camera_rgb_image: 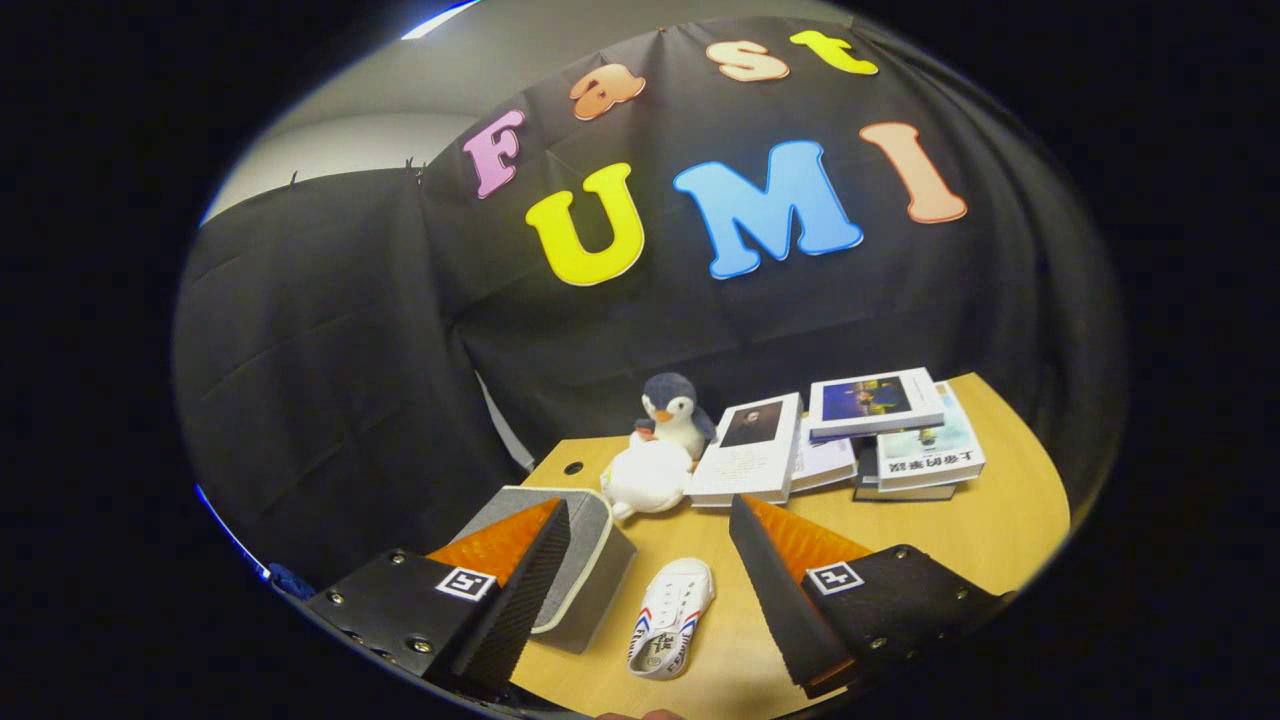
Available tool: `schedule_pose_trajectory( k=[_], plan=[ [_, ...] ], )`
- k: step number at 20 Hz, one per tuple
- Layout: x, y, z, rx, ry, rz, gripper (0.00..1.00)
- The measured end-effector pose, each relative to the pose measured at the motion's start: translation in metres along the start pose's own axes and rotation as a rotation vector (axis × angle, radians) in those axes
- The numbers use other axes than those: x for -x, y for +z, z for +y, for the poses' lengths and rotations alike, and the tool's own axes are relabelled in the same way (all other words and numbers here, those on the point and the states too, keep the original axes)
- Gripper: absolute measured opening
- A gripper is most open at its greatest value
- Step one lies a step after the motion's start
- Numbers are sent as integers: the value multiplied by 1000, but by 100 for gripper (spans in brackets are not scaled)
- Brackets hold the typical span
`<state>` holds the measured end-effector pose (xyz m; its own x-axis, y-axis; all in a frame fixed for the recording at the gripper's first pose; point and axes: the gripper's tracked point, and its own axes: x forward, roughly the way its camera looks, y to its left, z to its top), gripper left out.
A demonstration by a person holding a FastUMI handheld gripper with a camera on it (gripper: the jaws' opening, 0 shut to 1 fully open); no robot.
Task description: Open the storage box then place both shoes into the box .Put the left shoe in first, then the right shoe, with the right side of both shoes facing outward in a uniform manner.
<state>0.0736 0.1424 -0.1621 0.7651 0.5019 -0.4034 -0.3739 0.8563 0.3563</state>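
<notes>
- The storage box (585,575), grey with a pale rim, sits on the wooden table (1000,540) left of the shoe, partly hidden behind one finger.
- The gripper (650,525) is held above the table, fingers spread wide, gripping nothing.
- One white shoe (672,618) lies between the fingers, just right of the box.
- Beyond the shoe: a white plush (647,478), a penguin toy (675,410), then stacked books (880,430) further right.
</notes>
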Motion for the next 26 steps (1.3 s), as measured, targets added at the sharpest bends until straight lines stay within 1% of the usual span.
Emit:
schedule_pose_trajectory(
  k=[5,9,11,19,21,24,26],
  plan=[
    [-31,-37,22,-39,109,124,97],
    [-57,-68,42,-163,205,245,97],
    [-64,-82,51,-223,234,296,97],
    [-107,-135,62,-359,295,427,97],
    [-118,-140,66,-405,312,426,97],
    [-131,-152,71,-441,337,445,97],
    [-135,-161,70,-452,330,459,97]
  ],
)
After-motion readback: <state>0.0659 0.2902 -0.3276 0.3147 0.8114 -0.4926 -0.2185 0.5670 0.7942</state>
